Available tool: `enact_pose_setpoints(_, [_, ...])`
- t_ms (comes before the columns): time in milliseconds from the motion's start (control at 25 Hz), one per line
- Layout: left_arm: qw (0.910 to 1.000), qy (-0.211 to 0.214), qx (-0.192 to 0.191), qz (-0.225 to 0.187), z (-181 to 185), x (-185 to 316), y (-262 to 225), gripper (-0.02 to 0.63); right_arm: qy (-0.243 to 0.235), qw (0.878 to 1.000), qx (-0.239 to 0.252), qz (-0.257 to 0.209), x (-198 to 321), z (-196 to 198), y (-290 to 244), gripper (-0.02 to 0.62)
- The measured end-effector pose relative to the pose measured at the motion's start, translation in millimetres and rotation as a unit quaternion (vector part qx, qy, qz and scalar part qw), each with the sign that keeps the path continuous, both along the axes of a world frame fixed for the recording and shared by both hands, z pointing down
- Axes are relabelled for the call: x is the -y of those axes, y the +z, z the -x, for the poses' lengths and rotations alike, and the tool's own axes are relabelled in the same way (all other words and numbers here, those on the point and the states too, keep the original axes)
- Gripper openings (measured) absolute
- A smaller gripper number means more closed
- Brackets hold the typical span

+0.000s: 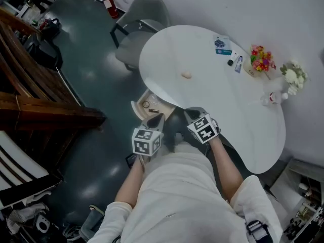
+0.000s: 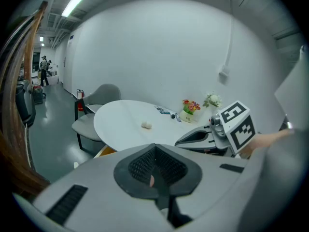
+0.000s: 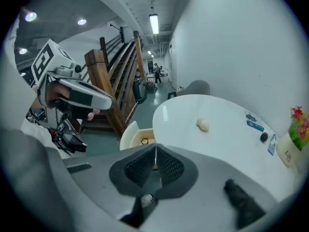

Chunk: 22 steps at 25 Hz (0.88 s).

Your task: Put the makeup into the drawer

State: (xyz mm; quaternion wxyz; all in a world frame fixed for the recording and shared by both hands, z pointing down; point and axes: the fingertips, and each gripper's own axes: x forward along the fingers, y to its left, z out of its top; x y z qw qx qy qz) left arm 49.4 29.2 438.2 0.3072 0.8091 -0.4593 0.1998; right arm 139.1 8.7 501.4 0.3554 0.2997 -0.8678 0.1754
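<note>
We judge the step in hand is fetching the next piece. The left gripper (image 1: 156,119) and the right gripper (image 1: 190,113) hover at the near edge of the table (image 1: 212,100), jaws together, holding nothing we can make out. Under that edge the drawer (image 1: 137,107) stands open, with a small round piece (image 1: 146,104) and a stick (image 1: 154,110) inside. A cream makeup piece (image 1: 186,75) lies at the table's middle, so next one gripper must reach it and open.

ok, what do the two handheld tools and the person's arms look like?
The left tool and the right tool both have smooth grey shells. Their pads are black with a mesh texture. Each tool carries a white cube printed with black square markers. The person wears a light, off-white top whose sleeves end near the elbow.
</note>
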Motion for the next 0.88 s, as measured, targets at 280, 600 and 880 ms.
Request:
enact_pose_setpoints(280, [0.9997, -0.023, 0.002, 0.011, 11, 12, 7, 0.009, 0.003, 1.000, -0.030, 0.003, 43, -19, 21, 0.015])
enact_pose_setpoints(600, [0.9985, -0.053, 0.003, 0.017, 22, 23, 14, 0.009, -0.016, 0.998, -0.053, 0.007, 89, -26, 32, 0.022])
enact_pose_setpoints(880, [0.9971, -0.072, 0.007, 0.024, 34, 13, 20, 0.009, -0.029, 0.997, -0.076, -0.001, 127, -24, 43, 0.083])
